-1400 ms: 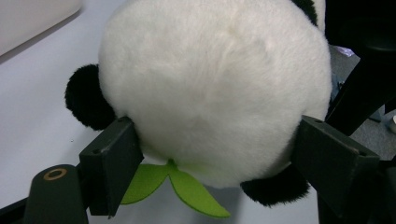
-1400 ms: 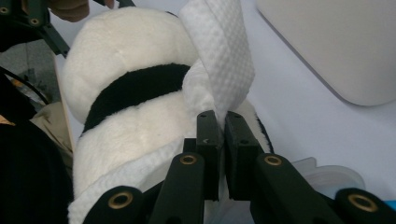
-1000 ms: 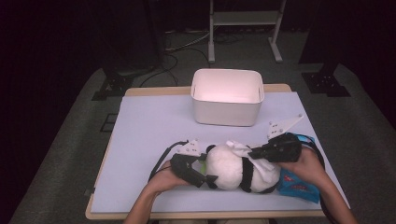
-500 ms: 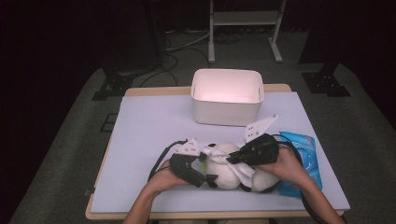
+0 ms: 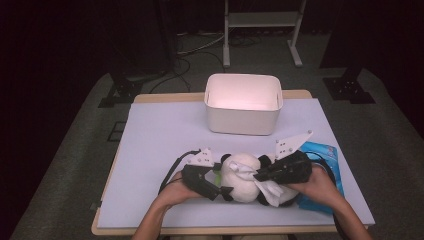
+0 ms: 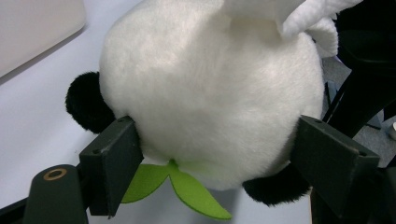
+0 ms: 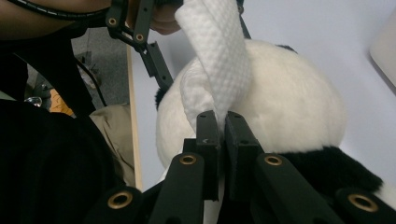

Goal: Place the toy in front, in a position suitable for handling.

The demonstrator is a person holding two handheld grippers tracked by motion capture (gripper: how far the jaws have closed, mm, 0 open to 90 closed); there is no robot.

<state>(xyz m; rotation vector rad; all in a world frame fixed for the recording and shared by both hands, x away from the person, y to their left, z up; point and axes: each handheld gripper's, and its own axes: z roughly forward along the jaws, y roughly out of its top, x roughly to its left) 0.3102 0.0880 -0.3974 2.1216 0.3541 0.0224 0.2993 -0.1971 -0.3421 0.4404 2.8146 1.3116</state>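
Lower centre of the high view: you are clamping the plush panda [image 5: 243,178] with the left gripper [image 5: 216,190], its jaws standing wide and pressing both flanks of the white body [image 6: 210,93], just above the green felt leaf [image 6: 180,189]. You are pinching a white wipe [image 7: 217,60] in the right gripper [image 7: 221,122], jaws all but closed on the cloth, which is draping over the panda's back. The blue packet [image 5: 320,170] is lying at lower right under your right hand; the white bin [image 5: 243,104] is sitting at upper centre. Risk: the wide grip is bearing on soft fur, so a hard wiping stroke could be rolling the toy out of the pads, or dragging the thin wipe free
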